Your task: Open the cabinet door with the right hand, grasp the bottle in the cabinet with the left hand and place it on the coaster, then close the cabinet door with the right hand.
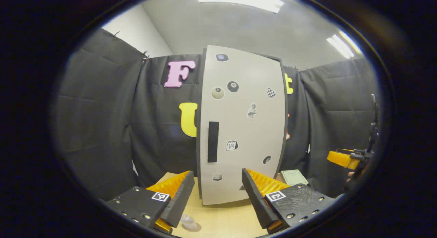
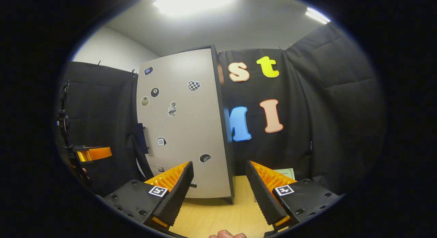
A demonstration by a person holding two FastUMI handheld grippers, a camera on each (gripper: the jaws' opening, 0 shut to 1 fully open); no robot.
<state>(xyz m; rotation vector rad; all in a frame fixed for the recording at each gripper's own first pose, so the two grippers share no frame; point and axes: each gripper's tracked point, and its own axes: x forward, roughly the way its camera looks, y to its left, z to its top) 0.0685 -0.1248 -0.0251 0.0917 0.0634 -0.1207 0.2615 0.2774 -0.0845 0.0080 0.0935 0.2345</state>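
A tall cabinet stands on the wooden table with its grey door (image 1: 245, 128) closed, so the inside is hidden. A black vertical handle (image 1: 212, 141) sits at the door's left edge. My left gripper (image 1: 217, 176) is open and empty, a short way in front of the door's lower part. My right gripper (image 2: 219, 166) is also open and empty, facing the door's right edge (image 2: 223, 128); the handle (image 2: 141, 139) shows side-on at the far edge. A pale green square coaster (image 1: 294, 177) (image 2: 285, 173) lies on the table to the right of the cabinet.
Black cloth walls close in the booth behind and beside the cabinet. A small clear object (image 1: 189, 221) lies on the wooden table (image 1: 222, 221) by my left finger. Each view catches the other gripper at its edge (image 1: 343, 158) (image 2: 92, 153). A person's fingertip (image 2: 227, 234) shows low down.
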